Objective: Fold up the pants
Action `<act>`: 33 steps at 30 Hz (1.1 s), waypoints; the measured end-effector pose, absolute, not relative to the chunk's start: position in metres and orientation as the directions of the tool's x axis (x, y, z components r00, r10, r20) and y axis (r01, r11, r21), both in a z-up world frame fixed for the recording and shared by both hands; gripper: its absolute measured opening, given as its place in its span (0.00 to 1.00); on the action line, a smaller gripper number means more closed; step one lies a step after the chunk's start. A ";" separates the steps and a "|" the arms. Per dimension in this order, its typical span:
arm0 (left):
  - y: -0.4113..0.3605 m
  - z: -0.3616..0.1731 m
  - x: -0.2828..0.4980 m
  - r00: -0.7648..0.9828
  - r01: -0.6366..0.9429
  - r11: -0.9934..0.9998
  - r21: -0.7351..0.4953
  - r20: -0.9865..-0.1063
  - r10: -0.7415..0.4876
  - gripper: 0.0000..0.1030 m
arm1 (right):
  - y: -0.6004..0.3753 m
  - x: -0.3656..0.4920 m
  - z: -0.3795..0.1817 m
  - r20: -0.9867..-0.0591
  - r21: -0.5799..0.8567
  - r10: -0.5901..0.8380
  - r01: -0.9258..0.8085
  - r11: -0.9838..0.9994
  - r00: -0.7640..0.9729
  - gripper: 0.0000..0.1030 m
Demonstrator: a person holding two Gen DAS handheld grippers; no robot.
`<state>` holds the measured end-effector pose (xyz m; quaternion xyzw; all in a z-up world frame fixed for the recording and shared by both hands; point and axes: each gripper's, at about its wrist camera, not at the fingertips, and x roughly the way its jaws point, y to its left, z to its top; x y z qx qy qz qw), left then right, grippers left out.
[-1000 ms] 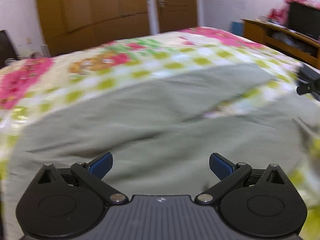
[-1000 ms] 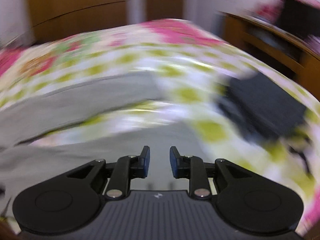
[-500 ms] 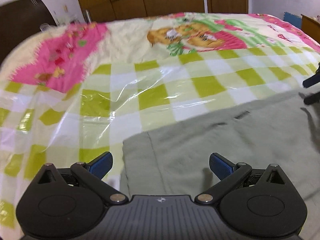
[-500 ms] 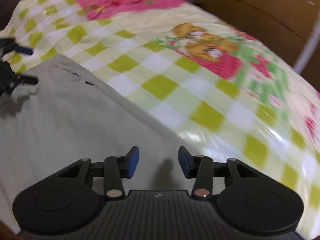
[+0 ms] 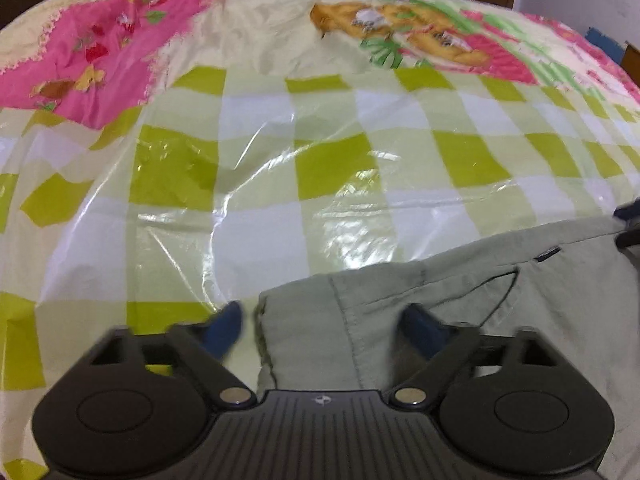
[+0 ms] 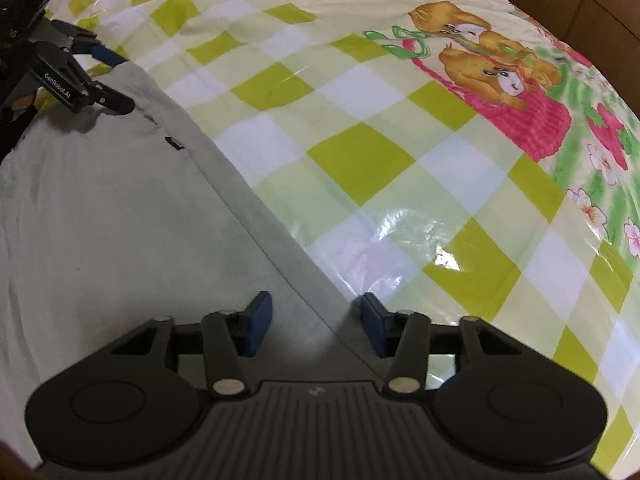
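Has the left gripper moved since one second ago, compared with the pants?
Yes. The left gripper went from over the middle of the grey pants to their corner at the checked bedsheet; its jaws are closing around that corner.

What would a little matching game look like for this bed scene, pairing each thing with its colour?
Things:
1. pants
2. finger pads
3. squares on the bed cover
4. patch at the bed's far corner

Colours:
A. pink
B. grey-green
C. yellow-green
D. blue

Pairs: 1-B, 2-D, 3-C, 4-A
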<state>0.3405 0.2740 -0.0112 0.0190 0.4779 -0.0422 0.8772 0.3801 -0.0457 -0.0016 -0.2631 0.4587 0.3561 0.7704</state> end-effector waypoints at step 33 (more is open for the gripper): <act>0.299 0.010 0.032 0.695 0.023 0.984 -0.175 -0.705 -0.141 0.45 | -0.051 0.077 0.008 -0.847 -0.150 0.345 -0.805 0.573 0.404 0.04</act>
